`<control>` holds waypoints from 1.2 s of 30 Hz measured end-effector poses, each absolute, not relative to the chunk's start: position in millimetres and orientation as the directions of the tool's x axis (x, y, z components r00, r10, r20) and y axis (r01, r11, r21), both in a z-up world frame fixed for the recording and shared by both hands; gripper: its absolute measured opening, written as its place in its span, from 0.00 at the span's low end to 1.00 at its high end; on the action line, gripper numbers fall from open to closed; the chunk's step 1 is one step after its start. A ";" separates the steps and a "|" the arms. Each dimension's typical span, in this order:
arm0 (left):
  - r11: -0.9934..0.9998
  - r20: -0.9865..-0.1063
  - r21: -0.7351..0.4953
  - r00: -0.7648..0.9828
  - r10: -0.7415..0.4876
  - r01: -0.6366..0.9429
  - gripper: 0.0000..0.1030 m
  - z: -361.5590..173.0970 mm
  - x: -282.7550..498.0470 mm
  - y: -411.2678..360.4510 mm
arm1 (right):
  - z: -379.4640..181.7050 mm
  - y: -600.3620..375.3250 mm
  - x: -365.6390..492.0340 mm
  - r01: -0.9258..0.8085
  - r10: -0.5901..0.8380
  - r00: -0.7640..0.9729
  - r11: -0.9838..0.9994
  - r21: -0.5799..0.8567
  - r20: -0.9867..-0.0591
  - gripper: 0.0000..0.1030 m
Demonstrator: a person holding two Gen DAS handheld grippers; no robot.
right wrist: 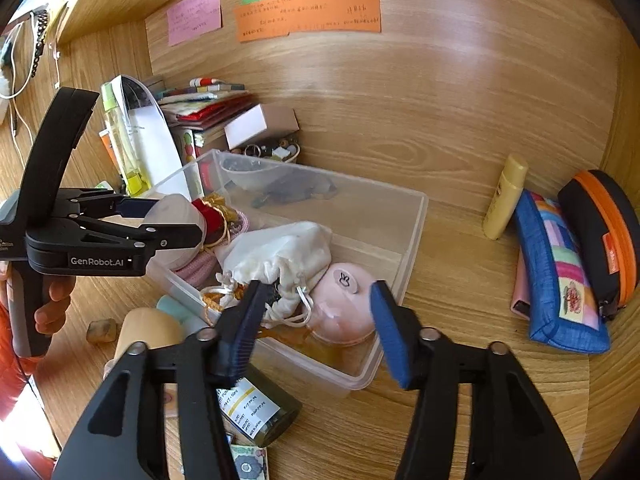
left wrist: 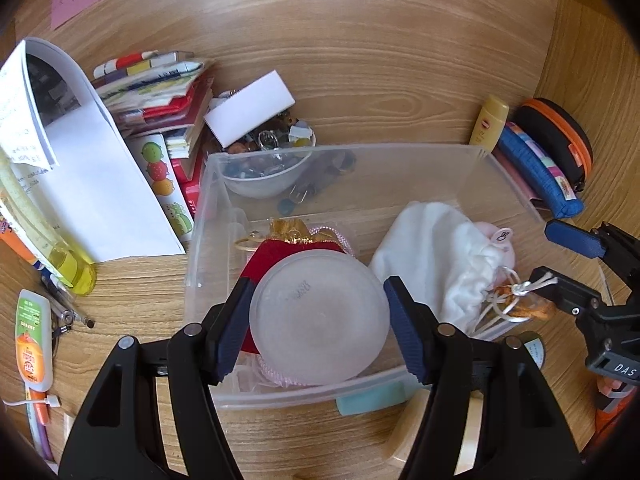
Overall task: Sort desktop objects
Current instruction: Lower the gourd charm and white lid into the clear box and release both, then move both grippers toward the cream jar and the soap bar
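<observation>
Frosted round lid [left wrist: 319, 318] sat clamped in the left tool [left wrist: 318, 322] above the clear bin [left wrist: 516, 184], apparently for sorting, while the right tool [right wrist: 316, 330] gaped empty over the white drawstring pouch [right wrist: 280, 258].

We see both views bright, daylight tone, colours well saturated. Heavy fisheye: the desk [left wrist: 360, 80] grain bows, straight edges curve, dark vignette in all corners. In the right wrist view a broad soft glare streak lies on the back panel [right wrist: 460, 64], and overexposed white blows out the bottom-left corner. Shadows are soft and short. Centre is sharp; text on the orange note [right wrist: 308, 14] stays illegible. The near blue pads [right wrist: 390, 340] look slightly soft, and the clear bin [left wrist: 340, 152] shows mild sheen.
</observation>
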State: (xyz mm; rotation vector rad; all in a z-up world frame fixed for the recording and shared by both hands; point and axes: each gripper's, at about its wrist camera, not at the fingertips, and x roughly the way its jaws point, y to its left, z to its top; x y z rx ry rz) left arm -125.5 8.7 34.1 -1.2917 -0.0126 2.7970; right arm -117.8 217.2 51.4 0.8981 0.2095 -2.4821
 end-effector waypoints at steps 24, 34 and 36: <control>-0.999 -0.671 -0.022 -0.740 0.043 -0.038 0.89 75.9 -44.3 -12.8 | 79.8 207.0 -69.0 0.514 -0.422 -0.708 -0.858 -0.004 -0.567 0.83; -0.998 -0.768 -0.045 -0.638 0.055 -0.032 0.89 24.0 -13.0 -28.4 | 45.2 187.9 -53.6 0.533 -0.401 -0.625 -0.846 0.009 -0.670 0.83; -0.998 -0.777 -0.044 -0.627 0.059 -0.039 0.89 15.6 -5.5 -26.6 | 38.1 183.2 -48.0 0.540 -0.382 -0.611 -0.841 -0.013 -0.693 0.83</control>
